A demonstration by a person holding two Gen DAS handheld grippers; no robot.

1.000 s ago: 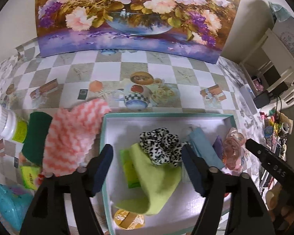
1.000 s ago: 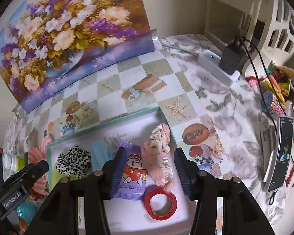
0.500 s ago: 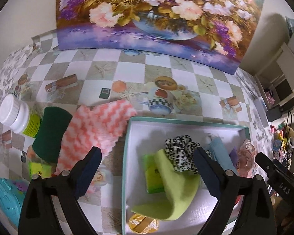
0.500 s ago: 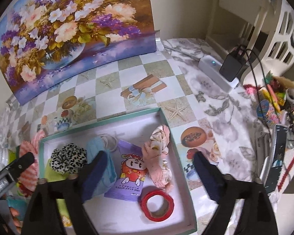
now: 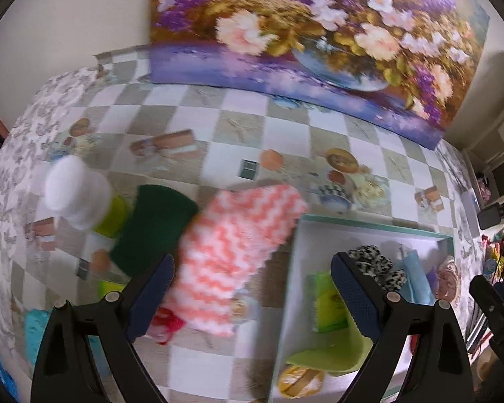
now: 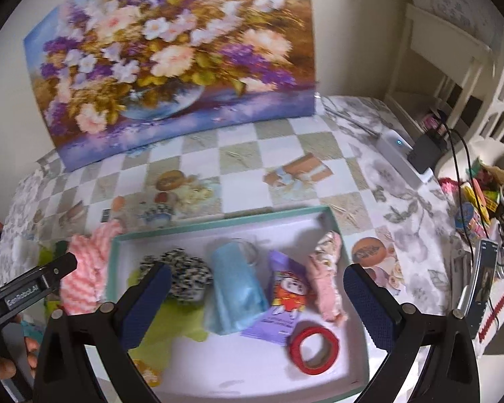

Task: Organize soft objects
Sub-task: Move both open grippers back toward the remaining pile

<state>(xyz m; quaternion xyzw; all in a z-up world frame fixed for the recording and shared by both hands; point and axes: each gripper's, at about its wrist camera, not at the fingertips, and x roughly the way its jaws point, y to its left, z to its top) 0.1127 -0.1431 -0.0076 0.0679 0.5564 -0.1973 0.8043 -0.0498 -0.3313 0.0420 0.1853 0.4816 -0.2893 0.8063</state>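
Left gripper [image 5: 252, 288] jaws apart, empty, over pink-white cloth [image 5: 238, 252] on counter [image 5: 218, 134]: drop straight, pinch mid-fold, lift clear into box [image 5: 369, 228].

Left gripper [image 5: 250, 294] and right gripper [image 6: 257, 304]: black angular arms, silver screws, navy textured pads [image 6: 146, 304]; white "GenRobot.AI" lettering at 9 o'clock.

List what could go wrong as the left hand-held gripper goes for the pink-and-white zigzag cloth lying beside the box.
1. The pink-and-white zigzag fleece cloth overlaps the dark green cloth; the open left hand-held gripper might pinch both.
2. The white-capped bottle stands close beside the green cloth and could be toppled.
3. The teal-rimmed white box is already crowded; the cloth may drape over its rim.
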